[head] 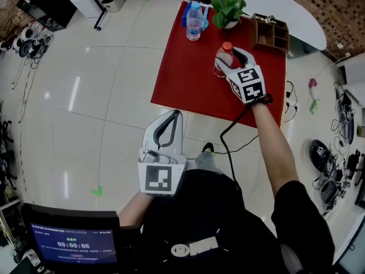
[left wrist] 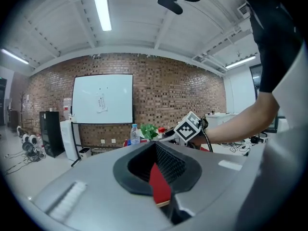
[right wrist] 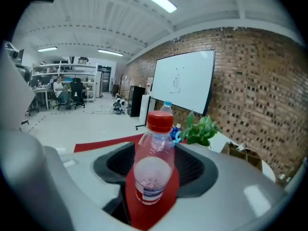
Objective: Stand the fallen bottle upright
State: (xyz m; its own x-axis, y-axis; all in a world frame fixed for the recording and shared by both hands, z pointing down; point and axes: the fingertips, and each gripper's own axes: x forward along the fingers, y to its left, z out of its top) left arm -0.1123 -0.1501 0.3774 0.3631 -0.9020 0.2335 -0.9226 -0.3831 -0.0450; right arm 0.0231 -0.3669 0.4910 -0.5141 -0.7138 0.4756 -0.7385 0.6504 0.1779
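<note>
A clear bottle with a red cap [head: 226, 49] is over the red table [head: 188, 79], right of its middle. My right gripper [head: 230, 61] is shut on the bottle, one jaw on each side of its body. In the right gripper view the bottle [right wrist: 154, 170] stands nearly upright between the jaws, cap on top, with the red tabletop under it. My left gripper [head: 176, 115] hangs over the white floor near the table's front edge, shut, fingertips together and nothing in it. In the left gripper view a sliver of red table shows through its jaws [left wrist: 159, 177].
A blue-capped water bottle [head: 194, 21] stands upright at the table's far edge beside a potted plant [head: 228, 7]. A wooden organizer [head: 271, 33] is at the far right corner. A white round table [head: 274, 4] lies behind. Shoes and cables [head: 328, 164] lie on the floor to the right.
</note>
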